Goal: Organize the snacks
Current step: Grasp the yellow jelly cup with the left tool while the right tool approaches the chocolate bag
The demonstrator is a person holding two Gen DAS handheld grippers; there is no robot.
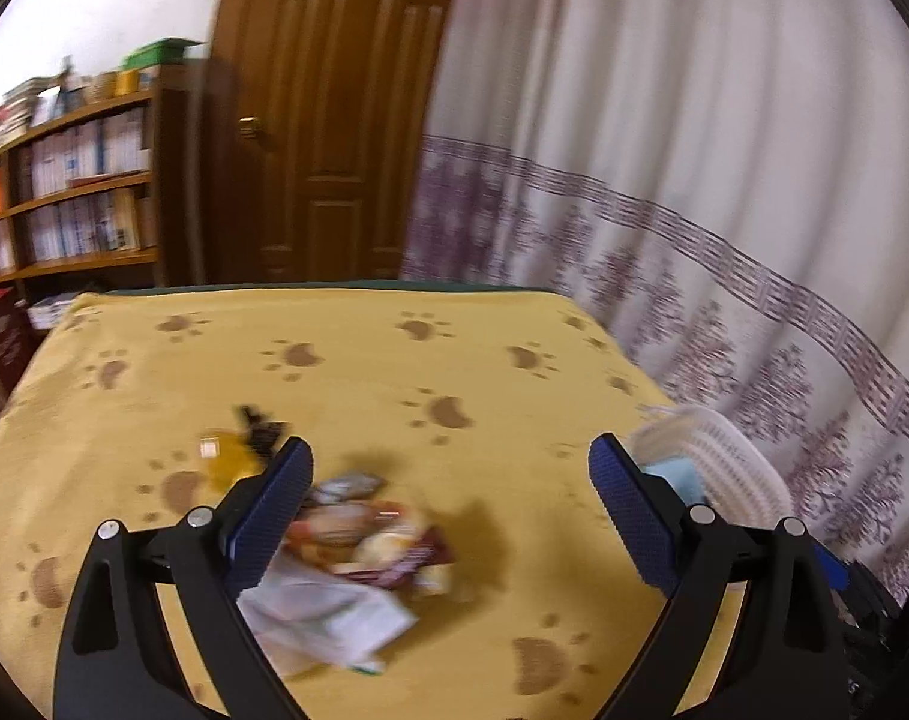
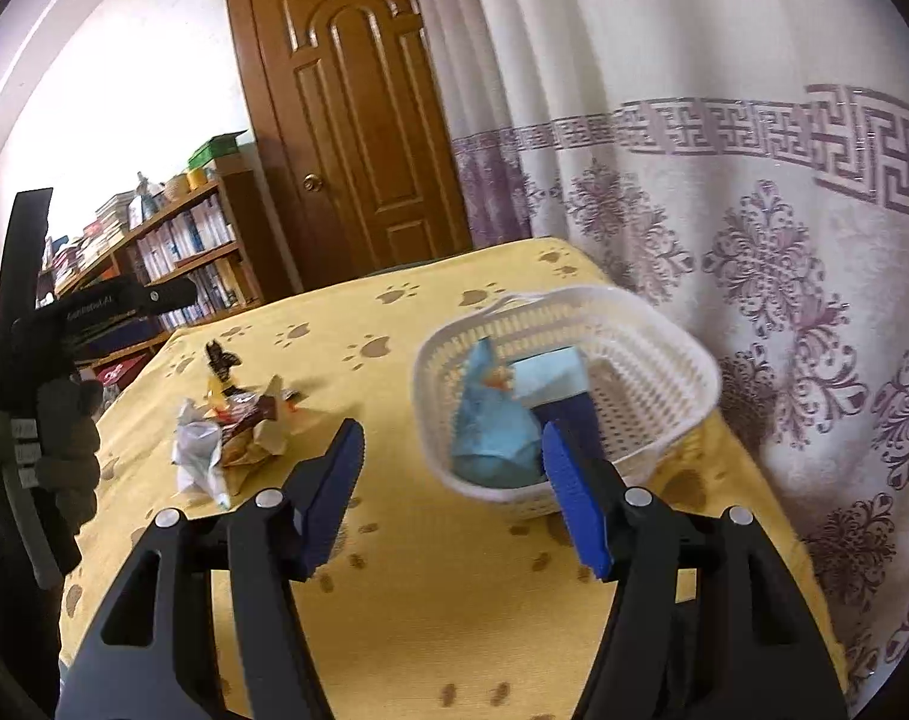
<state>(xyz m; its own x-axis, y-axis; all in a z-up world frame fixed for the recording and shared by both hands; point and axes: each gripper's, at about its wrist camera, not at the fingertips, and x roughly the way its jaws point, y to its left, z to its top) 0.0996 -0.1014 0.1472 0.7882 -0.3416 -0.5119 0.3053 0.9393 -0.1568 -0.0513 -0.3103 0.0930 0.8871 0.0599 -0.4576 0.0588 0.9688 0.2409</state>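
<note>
The left claw is standing spread wide, its blue pads far apart with nothing between them and nothing touching them. It is hovering above a loose pile of snacks lying on the desk, which is covered in a yellow cloth with brown paw prints. The pile is made of crumpled wrappers, brown and cream ones on top and a white one at the near end. A little beyond it, a yellow packet and a dark wrapper are lying apart from the heap. This view is blurred, so the labels on the packets cannot be read.

The right claw is standing partly open, also empty, its jaws having just been opening. Its right pad is overlapping the near rim of a white basket in the picture; whether it is touching the rim is hard to say. Inside the basket a light blue bag is leaning against the near wall, and a pale blue box is lying just behind it. The basket is sitting near the right edge of the desk, beside a patterned curtain. The snack pile is sitting well to the left of it. At the far left of the right view, a gloved hand is gripping the other tool.
</note>
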